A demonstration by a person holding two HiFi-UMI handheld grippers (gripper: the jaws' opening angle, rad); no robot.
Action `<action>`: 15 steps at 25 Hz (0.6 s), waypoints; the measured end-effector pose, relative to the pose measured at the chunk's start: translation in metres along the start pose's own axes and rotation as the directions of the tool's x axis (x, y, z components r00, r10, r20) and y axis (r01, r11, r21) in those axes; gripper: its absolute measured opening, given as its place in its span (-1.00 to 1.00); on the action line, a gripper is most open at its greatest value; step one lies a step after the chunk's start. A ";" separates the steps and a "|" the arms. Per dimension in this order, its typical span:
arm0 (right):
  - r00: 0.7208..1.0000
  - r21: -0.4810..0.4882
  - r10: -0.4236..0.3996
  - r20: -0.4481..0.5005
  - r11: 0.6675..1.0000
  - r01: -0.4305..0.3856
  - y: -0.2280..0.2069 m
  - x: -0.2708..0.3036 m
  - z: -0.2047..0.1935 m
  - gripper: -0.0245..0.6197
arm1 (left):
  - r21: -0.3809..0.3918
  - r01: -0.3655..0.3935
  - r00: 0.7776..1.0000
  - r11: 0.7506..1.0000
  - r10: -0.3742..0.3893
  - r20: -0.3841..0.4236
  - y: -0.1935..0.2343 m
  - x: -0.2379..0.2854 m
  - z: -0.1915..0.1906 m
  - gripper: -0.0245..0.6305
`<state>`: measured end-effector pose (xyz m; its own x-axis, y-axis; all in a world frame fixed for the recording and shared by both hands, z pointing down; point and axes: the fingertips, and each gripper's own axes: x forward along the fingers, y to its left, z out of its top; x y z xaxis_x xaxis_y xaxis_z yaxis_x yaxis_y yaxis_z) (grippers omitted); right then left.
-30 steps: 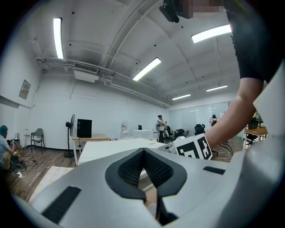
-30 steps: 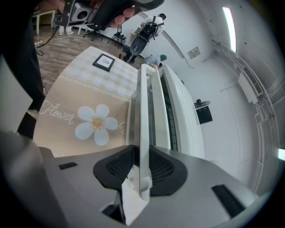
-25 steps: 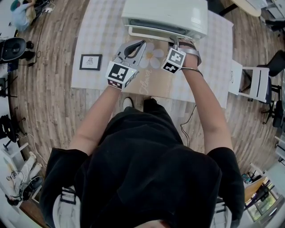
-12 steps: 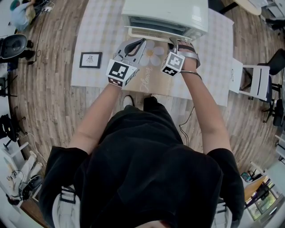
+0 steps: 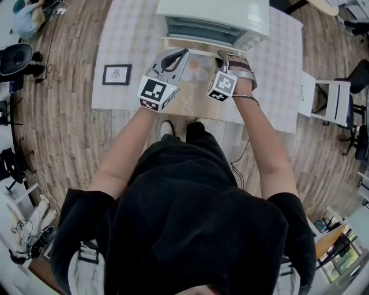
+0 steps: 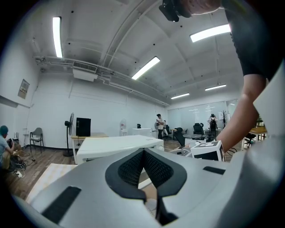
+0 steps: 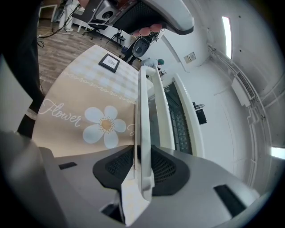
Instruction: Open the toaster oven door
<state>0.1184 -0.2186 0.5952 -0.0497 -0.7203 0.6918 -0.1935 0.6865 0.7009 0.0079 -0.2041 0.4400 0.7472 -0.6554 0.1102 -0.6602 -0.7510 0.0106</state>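
The white toaster oven (image 5: 213, 17) stands at the table's far edge with its door (image 5: 193, 44) tilted partly out and down. My right gripper (image 5: 223, 56) is shut on the door handle (image 7: 143, 111). In the right gripper view the white bar runs between the dark pads (image 7: 162, 167) of the right gripper (image 7: 142, 156). Those jaws have just been opening a little, with the handle still between them. The glass (image 7: 171, 116) lies beyond the bar. My left gripper (image 5: 183, 55) hovers left of the handle, shut and holding nothing. From the left gripper (image 6: 143, 153) the oven top (image 6: 120, 144) lies ahead.
A beige flower placemat (image 5: 193, 86) lies under both grippers on a checked tablecloth (image 5: 127, 34). A small framed picture (image 5: 117, 75) sits at the left. A white chair (image 5: 326, 103) stands off the table's right side. People stand far off in the left gripper view.
The right gripper has drawn the handle toward the person and slightly down. The door has swung further out, showing more of the oven's inside. The left gripper has stayed put.
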 end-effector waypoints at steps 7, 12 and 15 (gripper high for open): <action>1.000 0.003 0.009 0.003 1.000 -0.009 0.017 -0.003 0.000 -0.56 | 0.003 0.004 1.000 1.000 -0.004 -0.007 -0.006 -0.007 -0.005 -0.87; 1.000 0.003 0.007 0.005 1.000 -0.007 0.026 -0.005 0.000 -0.54 | 0.000 0.001 1.000 1.000 -0.001 -0.015 -0.007 -0.011 -0.010 -0.87; 1.000 -0.001 0.011 0.001 1.000 -0.011 0.034 -0.005 -0.002 -0.54 | -0.003 0.001 1.000 1.000 -0.001 -0.017 -0.008 -0.013 -0.012 -0.87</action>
<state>0.1137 -0.1919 0.6157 -0.0527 -0.7126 0.6996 -0.1918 0.6947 0.6932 0.0022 -0.1886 0.4508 0.7465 -0.6532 0.1270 -0.6597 -0.7514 0.0133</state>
